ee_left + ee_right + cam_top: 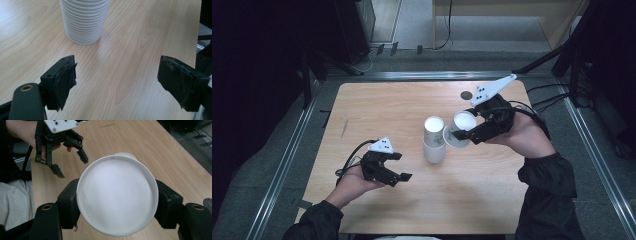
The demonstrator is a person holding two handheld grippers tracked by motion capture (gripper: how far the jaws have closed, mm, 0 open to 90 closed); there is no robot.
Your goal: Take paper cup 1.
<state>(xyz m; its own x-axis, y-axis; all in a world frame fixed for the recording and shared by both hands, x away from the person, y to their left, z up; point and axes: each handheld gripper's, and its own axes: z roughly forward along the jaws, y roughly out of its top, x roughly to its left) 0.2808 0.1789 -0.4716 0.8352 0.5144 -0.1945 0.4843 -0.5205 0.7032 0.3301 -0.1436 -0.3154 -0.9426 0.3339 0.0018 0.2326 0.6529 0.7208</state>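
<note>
Cup tilts in my right gripper, just right of the stack at frame centre; left gripper waits lower left. Left gripper view: jaws wide, stack upper left. Right gripper view: jaws clamp the cup at centre.

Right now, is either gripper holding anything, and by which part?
The right gripper holds a white paper cup, jaws clamped on opposite sides of its wall just below the rim. The left gripper is open and holds nothing.
</note>
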